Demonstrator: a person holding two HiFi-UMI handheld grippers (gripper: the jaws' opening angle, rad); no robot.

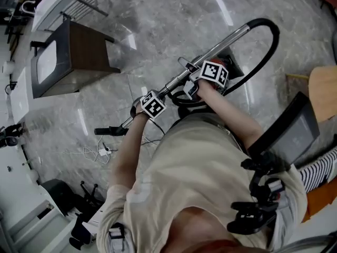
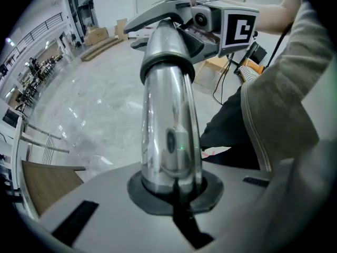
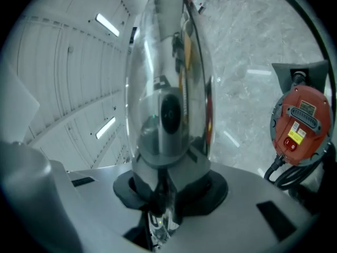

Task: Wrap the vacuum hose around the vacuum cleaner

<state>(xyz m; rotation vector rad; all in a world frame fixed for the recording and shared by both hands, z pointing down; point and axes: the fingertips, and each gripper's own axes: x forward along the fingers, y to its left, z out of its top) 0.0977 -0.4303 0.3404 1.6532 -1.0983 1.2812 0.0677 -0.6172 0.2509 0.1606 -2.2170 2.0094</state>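
A chrome vacuum wand (image 1: 231,38) runs slantwise across the marble floor in the head view. Its black hose (image 1: 274,41) loops from the wand's far end back under my hands. My left gripper (image 1: 150,107) is shut on the wand's lower part, and the tube (image 2: 168,115) stands up between its jaws. My right gripper (image 1: 210,75) is shut on the wand higher up, where the shiny tube (image 3: 168,88) fills its view. The red vacuum cleaner body (image 3: 301,125) lies on the floor just beyond, with hose coils at its foot. The wand's floor end is hidden.
A dark table (image 1: 79,51) stands at the upper left. A power strip with loose cables (image 1: 102,152) lies on the floor below my left arm. A wooden round seat (image 1: 324,88) and a black panel (image 1: 287,130) stand at the right.
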